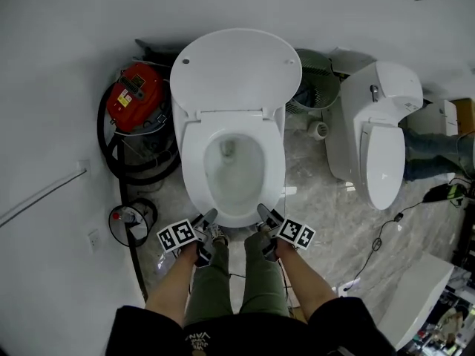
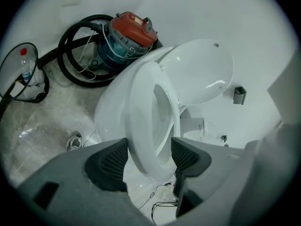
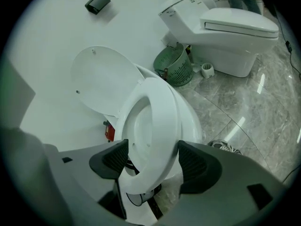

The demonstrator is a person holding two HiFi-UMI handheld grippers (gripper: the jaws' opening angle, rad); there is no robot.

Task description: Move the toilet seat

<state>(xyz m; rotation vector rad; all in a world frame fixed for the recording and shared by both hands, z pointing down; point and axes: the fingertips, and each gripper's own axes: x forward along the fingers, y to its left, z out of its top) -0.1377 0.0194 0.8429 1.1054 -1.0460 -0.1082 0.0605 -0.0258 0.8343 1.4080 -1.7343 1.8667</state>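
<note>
- Writing: the label on the red vacuum cleaner (image 1: 134, 93) and the print on the person's dark top are too small to read. Each gripper's cube carries black-and-white square markers, left (image 1: 177, 236) and right (image 1: 297, 233).
- Toilet seat (image 1: 194, 165): a white ring over the bowl of the near toilet, with the lid (image 1: 234, 69) upright behind it.
- Left gripper (image 1: 210, 215): at the seat's front edge, left of centre. In its own view the jaws stand partly apart, their ribbed pads (image 2: 113, 160) pressed on either face of the seat rim.
- Right gripper (image 1: 263, 212): at the front edge, right of centre. Its jaws are likewise partly apart and clamp the rim between their pads (image 3: 190, 161).
- Gripper views only: the seat's front stands tilted up off the bowl rim, and a dark fitting (image 3: 97, 1) sits on the wall.
- Head view only: both forearms, green trousers and shoes.
- Right gripper view and head view: a second toilet (image 3: 225, 32) and a green basket (image 3: 174, 65) near it.
</note>
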